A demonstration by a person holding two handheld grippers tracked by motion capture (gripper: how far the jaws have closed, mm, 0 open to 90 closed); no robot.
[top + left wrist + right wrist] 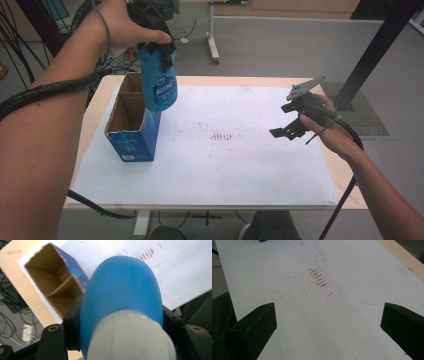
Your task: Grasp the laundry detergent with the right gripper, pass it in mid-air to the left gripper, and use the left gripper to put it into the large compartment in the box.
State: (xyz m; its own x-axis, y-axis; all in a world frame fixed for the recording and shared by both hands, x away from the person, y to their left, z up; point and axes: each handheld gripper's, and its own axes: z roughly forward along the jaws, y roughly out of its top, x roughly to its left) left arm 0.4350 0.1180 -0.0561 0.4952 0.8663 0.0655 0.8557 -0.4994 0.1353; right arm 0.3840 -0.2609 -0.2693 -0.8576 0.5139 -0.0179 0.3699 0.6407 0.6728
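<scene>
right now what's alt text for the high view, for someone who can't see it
The left hand-held gripper holds a blue bottle in the air above an open cardboard box at the left of a white-covered table. At the right, the right hand-held gripper hangs open over the table, with nothing between its jaws.

I read this as a lab — loose cables (15,35) on grey floor (280,45), black frame post (380,45), paper-covered table (225,150).
</scene>
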